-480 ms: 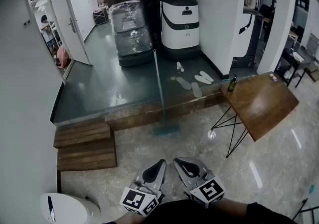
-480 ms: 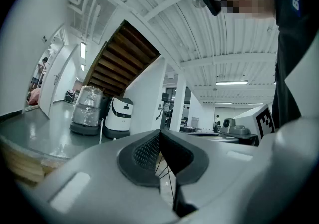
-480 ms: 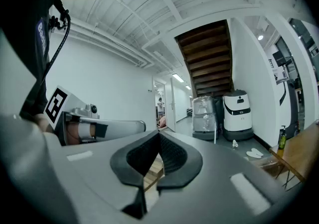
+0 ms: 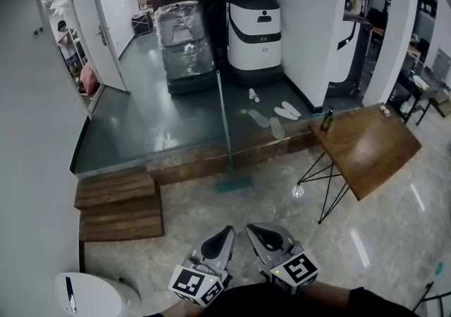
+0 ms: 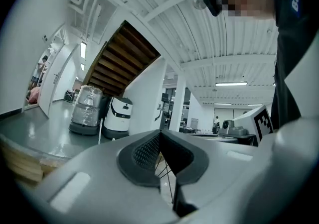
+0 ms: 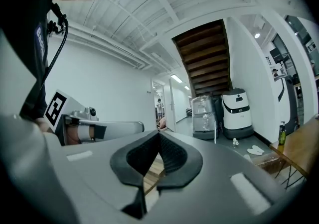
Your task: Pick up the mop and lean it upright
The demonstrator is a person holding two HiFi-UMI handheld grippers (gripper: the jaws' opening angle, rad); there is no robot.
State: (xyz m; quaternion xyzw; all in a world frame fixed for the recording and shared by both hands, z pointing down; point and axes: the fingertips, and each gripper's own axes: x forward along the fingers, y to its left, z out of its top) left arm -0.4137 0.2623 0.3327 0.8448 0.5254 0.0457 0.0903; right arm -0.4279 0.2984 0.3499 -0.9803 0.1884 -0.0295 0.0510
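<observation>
Step in hand, as we judge it: the approach, with no pickup begun. We hold both tongs low and close to the body, side by side and level. The left tongs (image 4: 224, 234) are shut with nothing between the pads, and the right tongs (image 4: 259, 232) are shut and empty too. The mop (image 4: 226, 132) is well ahead of us, apart from both tongs. Its flat head (image 4: 234, 184) sits on the pale lower floor, right against the wooden edge of the raised platform (image 4: 141, 125). Its thin handle (image 4: 221, 97) runs away from us over the dark platform floor, toward the gap between the wrapped machine (image 4: 183, 41) and the white machine (image 4: 254, 27). From the tongs' own views the handle shows only as a short pale line low in front of those machines, so we read it as lying down, not standing, though we cannot be sure of the tilt. The mop lies nearly dead ahead, roughly between the two tongs' lines. The wooden steps (image 4: 120, 203) are off to the left and the table (image 4: 366, 146) off to the right. Next move calls for walking forward, opening one pair of tongs wide, lowering it to the handle near the head end, and closing firmly across that slim shaft. The other pair is free to steady the shaft higher up as it rises.
</observation>
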